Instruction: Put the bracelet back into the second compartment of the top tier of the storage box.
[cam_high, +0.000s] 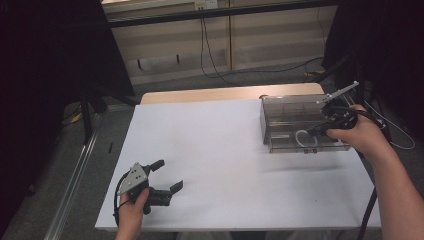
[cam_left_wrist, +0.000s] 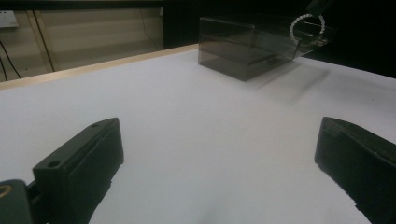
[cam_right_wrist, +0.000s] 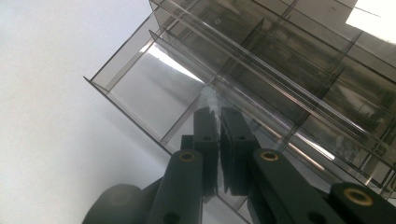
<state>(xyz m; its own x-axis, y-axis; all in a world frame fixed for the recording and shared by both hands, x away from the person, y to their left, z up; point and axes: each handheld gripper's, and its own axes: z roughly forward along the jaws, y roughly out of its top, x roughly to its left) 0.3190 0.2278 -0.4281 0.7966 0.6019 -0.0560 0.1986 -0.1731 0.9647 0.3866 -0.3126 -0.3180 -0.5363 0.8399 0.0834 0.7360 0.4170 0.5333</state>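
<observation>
Right gripper (cam_right_wrist: 218, 112): my jaws are pinched together on the thin clear near wall of the organizer box (cam_high: 290, 120), tips reaching in over its front rim.
Box: smoky transparent plastic with partitioned compartments, standing at the table's (cam_high: 225, 160) far right corner, its long side along the right half of the far edge.
Bracelet (cam_high: 306, 138): a white beaded ring lying in the box's front compartment, just beside my right jaws.
Left gripper (cam_high: 167, 176): jaws spread wide with nothing between them, low over the near left corner, well apart from the box.
</observation>
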